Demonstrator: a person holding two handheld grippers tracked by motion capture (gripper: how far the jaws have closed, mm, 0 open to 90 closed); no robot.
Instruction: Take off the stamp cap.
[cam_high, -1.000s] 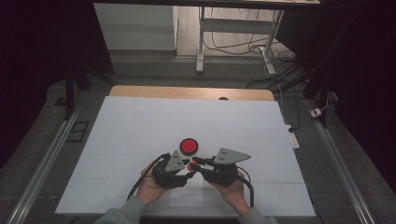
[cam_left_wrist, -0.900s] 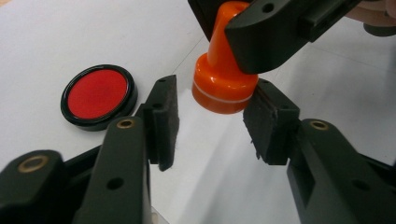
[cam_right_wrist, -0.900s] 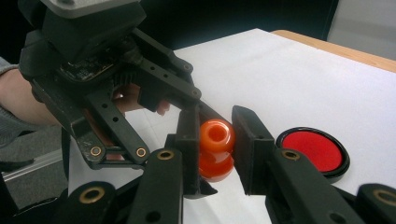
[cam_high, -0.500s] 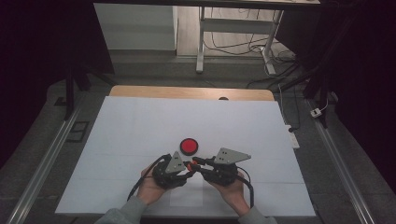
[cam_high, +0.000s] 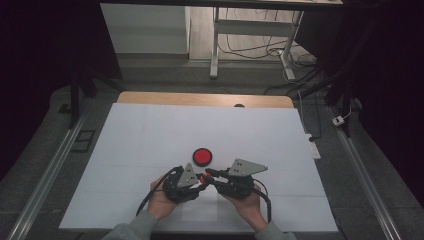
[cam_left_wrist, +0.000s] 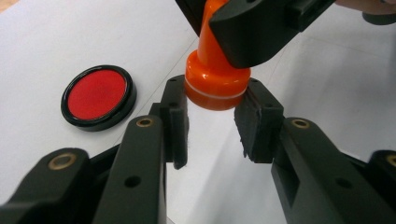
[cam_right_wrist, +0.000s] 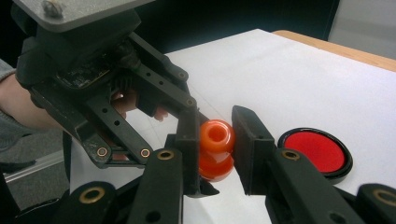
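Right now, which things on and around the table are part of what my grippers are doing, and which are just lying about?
In play:
- orange stamp, clamped by the right gripper
- left gripper, jaws open around its base
- red ink pad, likely

Lying about:
- white power strip at the table's right edge
- floor cables beyond the table

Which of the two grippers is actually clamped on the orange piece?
The right gripper: its jaws press the orange piece's narrow end. The left gripper only brackets the wide base, with gaps on both sides.

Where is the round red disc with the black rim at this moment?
The round red disc with the black rim lies flat on the white table sheet, near the middle in the high view, just beyond the two grippers and apart from them.
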